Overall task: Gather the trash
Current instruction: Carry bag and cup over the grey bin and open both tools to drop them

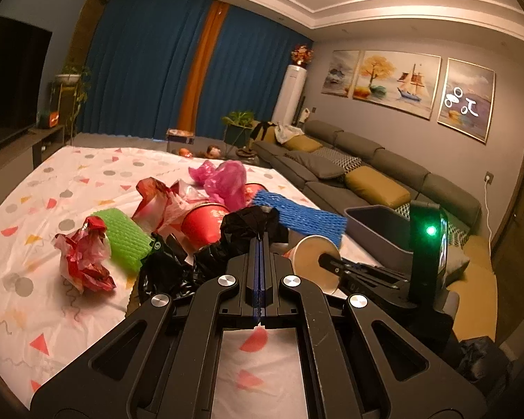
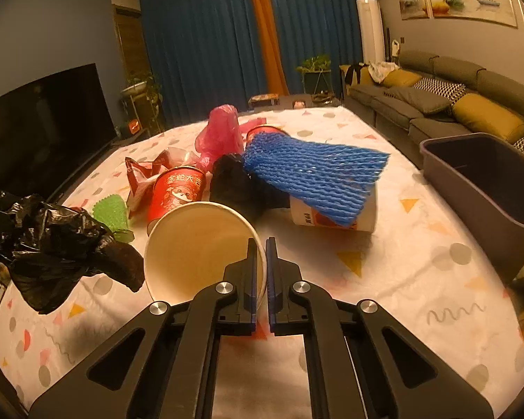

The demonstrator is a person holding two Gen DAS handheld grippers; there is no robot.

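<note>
Pinching the rim of a paper cup (image 2: pixel 195 244), your right tongs (image 2: pixel 261 244) have one finger inside the cup's mouth and the other outside its wall; the cup is lifted off the counter (image 2: pixel 419 262) with its open mouth turned toward the right wrist camera. Your left tongs (image 1: pixel 261 244) are pressed together on a crumpled black plastic bag (image 1: pixel 251 227), which hangs in the air at the left edge of the right wrist view, just beside the cup. Past both tongs the rest of the trash lies heaped on the patterned cloth: a red printed cup (image 2: pixel 178 192) on its side just behind the held cup, a blue foam net (image 2: pixel 314 174) draped over a white cup (image 2: pixel 332 216), a second black bag (image 2: pixel 234 181) between them, a pink bag (image 2: pixel 220 132) farther back, and a green foam net (image 1: pixel 125 237) beside a crumpled red-and-white wrapper (image 1: pixel 84 258) on the left. A grey bin (image 2: pixel 471 174) stands at the counter's right edge, well apart from the held cup. Behind it runs a grey sofa (image 2: pixel 454 97).
</note>
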